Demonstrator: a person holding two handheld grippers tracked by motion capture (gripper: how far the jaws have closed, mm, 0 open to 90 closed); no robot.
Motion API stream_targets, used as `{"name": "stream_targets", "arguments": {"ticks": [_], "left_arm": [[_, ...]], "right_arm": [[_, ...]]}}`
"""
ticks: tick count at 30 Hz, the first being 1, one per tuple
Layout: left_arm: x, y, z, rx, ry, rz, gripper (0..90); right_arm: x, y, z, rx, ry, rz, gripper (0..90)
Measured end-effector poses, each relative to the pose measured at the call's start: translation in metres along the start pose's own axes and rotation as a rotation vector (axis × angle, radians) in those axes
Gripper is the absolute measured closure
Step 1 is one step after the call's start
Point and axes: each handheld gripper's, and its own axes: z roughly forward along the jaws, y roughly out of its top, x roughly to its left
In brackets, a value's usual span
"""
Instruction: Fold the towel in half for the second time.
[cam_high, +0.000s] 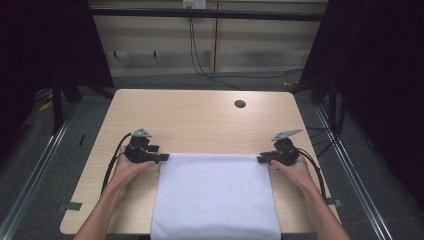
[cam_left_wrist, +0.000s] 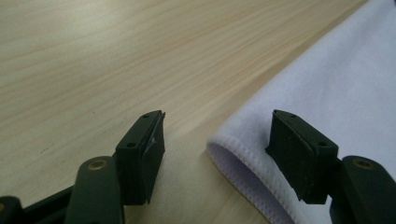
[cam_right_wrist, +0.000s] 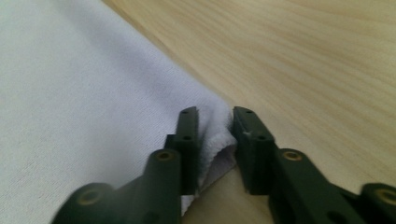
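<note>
Because the white cloth (cam_high: 215, 195) lies flat on the table (cam_high: 200, 117) with its near part hanging over the near edge, its two far corners are the natural handles. At the far right corner the right gripper (cam_right_wrist: 215, 123) has its fingers pinched on the hem. At the far left corner the left gripper (cam_left_wrist: 217, 140) stands spread wide, straddling the corner but not yet gripping it.

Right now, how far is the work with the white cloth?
Done: the white cloth lies flat on the wooden table, its near part hanging over the table edge. In hand: the right gripper pinches its far corner; the left gripper is open around the other corner. Left: closing the left gripper, then moving the cloth.
</note>
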Motion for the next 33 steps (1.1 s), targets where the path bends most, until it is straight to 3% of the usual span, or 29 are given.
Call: {"name": "stream_targets", "arguments": {"ticks": [3, 5, 8, 11, 16, 23, 26, 29, 33], "left_arm": [[-0.002, -0.002, 0.005, 0.027, -0.009, 0.009, 40.3], [-0.004, -0.002, 0.004, 0.046, -0.017, 0.029, 52.9], [-0.004, -0.004, 0.003, 0.068, -0.066, 0.024, 74.1], [-0.002, -0.003, -0.002, 0.048, -0.069, 0.008, 84.4], [0.0, 0.017, -0.014, -0.032, -0.043, -0.001, 86.0], [0.009, 0.053, -0.037, -0.136, -0.023, -0.002, 86.0], [0.007, 0.072, -0.04, -0.13, 0.015, 0.002, 86.1], [0.003, 0.089, -0.05, -0.216, 0.013, -0.007, 86.2], [-0.003, 0.099, -0.061, -0.248, 0.037, 0.023, 86.2]], "right_arm": [[0.001, 0.001, 0.0, 0.002, 0.01, 0.002, 84.8], [0.002, 0.001, 0.0, 0.002, 0.011, 0.012, 85.5], [0.002, 0.001, -0.001, -0.005, 0.014, 0.02, 85.8], [0.001, 0.004, -0.005, -0.033, 0.02, 0.036, 86.0], [0.001, 0.023, -0.02, -0.125, 0.018, 0.016, 86.2], [-0.007, 0.066, -0.048, -0.213, -0.033, 0.002, 86.4], [-0.008, 0.082, -0.056, -0.283, -0.042, -0.002, 86.5], [-0.01, 0.093, -0.061, -0.31, -0.058, 0.003, 86.5], [-0.012, 0.101, -0.074, -0.326, -0.084, -0.012, 86.5]]}}
